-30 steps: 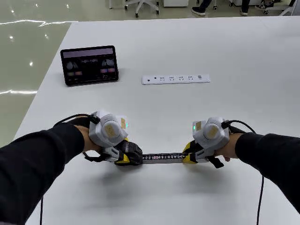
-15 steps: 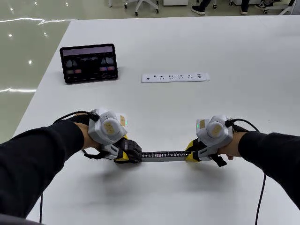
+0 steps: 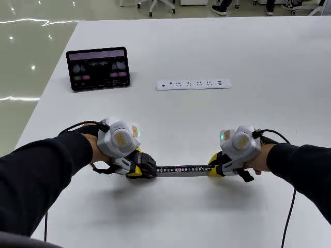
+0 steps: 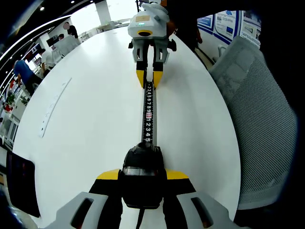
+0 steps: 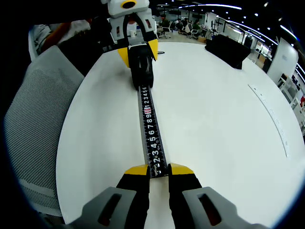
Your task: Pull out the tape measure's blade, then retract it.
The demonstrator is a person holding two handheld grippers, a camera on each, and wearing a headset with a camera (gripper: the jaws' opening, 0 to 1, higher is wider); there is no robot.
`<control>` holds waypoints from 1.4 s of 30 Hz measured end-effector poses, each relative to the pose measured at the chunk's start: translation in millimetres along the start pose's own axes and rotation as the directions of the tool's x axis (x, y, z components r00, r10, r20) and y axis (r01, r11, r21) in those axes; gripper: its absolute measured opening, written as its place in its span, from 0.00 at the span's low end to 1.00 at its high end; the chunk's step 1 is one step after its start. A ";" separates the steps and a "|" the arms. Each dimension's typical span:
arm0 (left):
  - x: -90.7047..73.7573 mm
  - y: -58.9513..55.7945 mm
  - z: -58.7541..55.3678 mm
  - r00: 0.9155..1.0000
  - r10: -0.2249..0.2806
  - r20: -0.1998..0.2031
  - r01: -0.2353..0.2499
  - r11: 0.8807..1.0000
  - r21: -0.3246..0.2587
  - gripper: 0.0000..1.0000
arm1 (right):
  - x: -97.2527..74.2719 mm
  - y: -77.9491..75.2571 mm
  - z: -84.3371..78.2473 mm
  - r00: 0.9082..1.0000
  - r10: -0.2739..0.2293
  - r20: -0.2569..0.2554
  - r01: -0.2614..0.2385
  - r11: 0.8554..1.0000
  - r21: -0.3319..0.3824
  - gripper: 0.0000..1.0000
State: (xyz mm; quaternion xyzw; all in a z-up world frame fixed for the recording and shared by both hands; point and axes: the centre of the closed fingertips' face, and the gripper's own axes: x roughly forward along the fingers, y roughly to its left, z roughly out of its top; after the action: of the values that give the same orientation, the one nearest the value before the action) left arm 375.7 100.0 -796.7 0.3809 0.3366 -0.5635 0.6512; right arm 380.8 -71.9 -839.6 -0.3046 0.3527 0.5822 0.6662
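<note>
A black tape measure case (image 3: 145,166) (image 4: 141,172) rests on the white table, with my left gripper (image 3: 138,171) (image 4: 142,175) shut around it. Its numbered blade (image 3: 182,169) (image 4: 148,112) (image 5: 150,131) runs out flat to the right. My right gripper (image 3: 212,169) (image 5: 157,169) is shut on the blade's tip. In the right gripper view the case (image 5: 142,67) sits at the far end between the left gripper's yellow fingertips (image 5: 124,56). In the left gripper view the right gripper (image 4: 150,76) pinches the far end of the blade.
A dark tablet (image 3: 98,68) stands at the back left of the table (image 3: 269,82). A white power strip (image 3: 193,84) lies behind the grippers. A mesh chair back (image 4: 252,119) (image 5: 33,124) is beside the near table edge. Cables trail from both grippers.
My right gripper has moved to the right with the blade's tip, so more blade shows between the grippers. The left gripper and the case stay in place.
</note>
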 end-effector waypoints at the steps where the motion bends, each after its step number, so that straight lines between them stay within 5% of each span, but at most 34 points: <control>1: 0.1 -0.1 0.1 1.000 0.001 0.000 -0.001 1.000 -0.001 0.28 | -0.2 -0.2 -0.3 1.000 -0.001 0.000 0.001 1.000 0.000 0.10; 42: -0.8 -0.1 1.6 1.000 0.000 -0.002 0.000 1.000 -0.016 0.28 | -16.2 -6.8 -21.3 1.000 -0.012 -0.028 0.012 1.000 0.003 0.10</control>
State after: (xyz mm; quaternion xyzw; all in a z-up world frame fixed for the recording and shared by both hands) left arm 375.6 99.0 -795.2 0.3761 0.3419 -0.5604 0.6539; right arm 383.9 -99.3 -838.4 -0.3139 0.3610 0.5733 0.6652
